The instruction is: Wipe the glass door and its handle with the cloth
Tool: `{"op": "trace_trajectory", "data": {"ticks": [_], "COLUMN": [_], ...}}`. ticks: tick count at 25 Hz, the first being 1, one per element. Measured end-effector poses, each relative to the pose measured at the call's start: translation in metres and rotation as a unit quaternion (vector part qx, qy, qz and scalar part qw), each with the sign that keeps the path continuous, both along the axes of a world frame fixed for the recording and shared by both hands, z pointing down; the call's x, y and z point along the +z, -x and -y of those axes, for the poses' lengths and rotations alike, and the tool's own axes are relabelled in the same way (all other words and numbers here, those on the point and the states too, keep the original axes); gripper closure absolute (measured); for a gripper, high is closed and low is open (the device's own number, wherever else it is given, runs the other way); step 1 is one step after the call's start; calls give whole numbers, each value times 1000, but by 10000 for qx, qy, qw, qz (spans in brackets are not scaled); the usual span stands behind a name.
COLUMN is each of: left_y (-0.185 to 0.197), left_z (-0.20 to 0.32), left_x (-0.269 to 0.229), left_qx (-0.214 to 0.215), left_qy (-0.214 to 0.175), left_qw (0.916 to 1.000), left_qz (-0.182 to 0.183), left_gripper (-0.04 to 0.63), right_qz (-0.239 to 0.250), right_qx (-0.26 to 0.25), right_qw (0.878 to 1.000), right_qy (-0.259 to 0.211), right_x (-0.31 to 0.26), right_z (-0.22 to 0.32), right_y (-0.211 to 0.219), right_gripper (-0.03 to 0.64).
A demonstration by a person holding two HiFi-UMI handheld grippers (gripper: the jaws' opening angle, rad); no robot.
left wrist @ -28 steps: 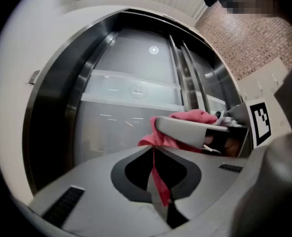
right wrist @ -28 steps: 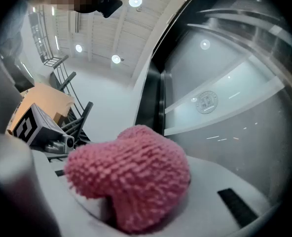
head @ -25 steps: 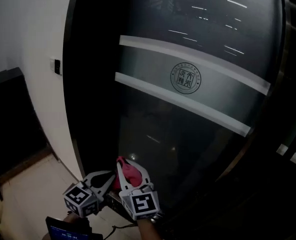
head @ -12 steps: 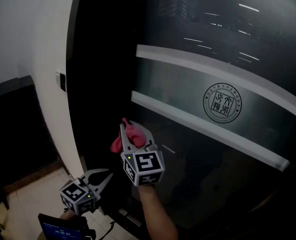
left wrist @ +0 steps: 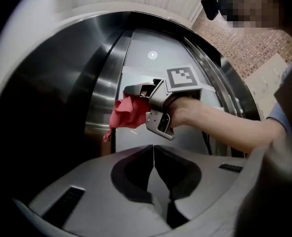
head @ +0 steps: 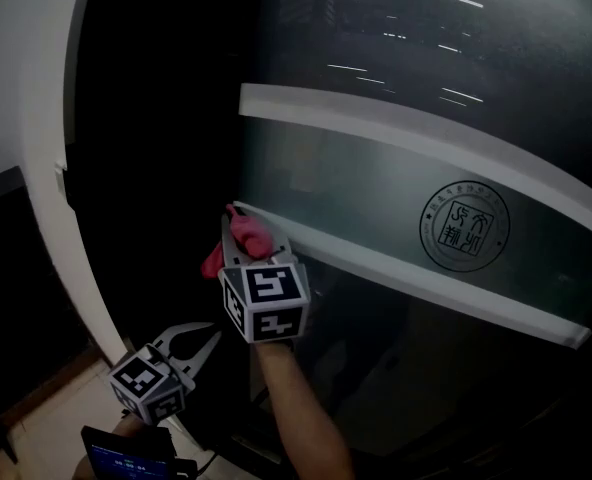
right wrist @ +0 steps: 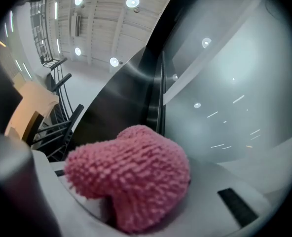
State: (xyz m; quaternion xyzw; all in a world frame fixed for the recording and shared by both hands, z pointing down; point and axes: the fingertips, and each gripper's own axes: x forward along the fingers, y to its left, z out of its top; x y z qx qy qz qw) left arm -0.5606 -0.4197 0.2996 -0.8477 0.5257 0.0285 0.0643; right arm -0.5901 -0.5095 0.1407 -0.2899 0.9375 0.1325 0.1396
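The glass door [head: 376,98] is dark, with two frosted white stripes and a round emblem [head: 464,226]. My right gripper [head: 241,230] is raised against the glass at the left end of the lower stripe, shut on a pink fluffy cloth [head: 234,236]. That cloth [right wrist: 131,177] fills the right gripper view, with the door's dark edge strip [right wrist: 158,93] just beyond it. In the left gripper view the cloth [left wrist: 126,113] hangs from the right gripper [left wrist: 136,89] at the glass. My left gripper [head: 194,340] hangs low at the bottom left, shut and holding nothing. No handle is distinguishable.
A white wall [head: 26,118] with a small switch plate [head: 60,180] runs left of the dark door frame [head: 156,168]. A dark low cabinet [head: 6,298] stands by the wall over pale floor [head: 46,428]. A small lit screen [head: 126,460] shows at the bottom edge.
My right gripper has risen with the pink cloth from near the door's bottom up to the lower frosted stripe. The left gripper has stayed low.
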Motion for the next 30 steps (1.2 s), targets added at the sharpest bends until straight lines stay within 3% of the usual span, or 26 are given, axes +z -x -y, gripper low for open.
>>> {"op": "trace_trajectory", "data": {"ticks": [7, 14, 23, 30], "left_y": [-36, -131, -261, -304], "left_z": [43, 47, 27, 25], "left_x": [-11, -14, -14, -5], "left_qx": [1346, 2429, 2978, 3109], "left_qy": [61, 5, -58, -103], "left_qw": [9907, 9696, 9542, 9501], "left_qz": [-184, -306, -294, -233], "left_gripper": [585, 586, 586, 586], "right_qz": [72, 85, 520, 557], "right_qx": [1213, 2857, 4164, 4579], "right_qw": [9923, 9580, 9077, 8872], "right_qy": [-224, -251, -60, 92], "right_x": [-10, -6, 9, 18], "right_z": [4, -24, -69, -79], "right_y": [-99, -272, -478, -545], "right_gripper": [568, 568, 568, 568]}}
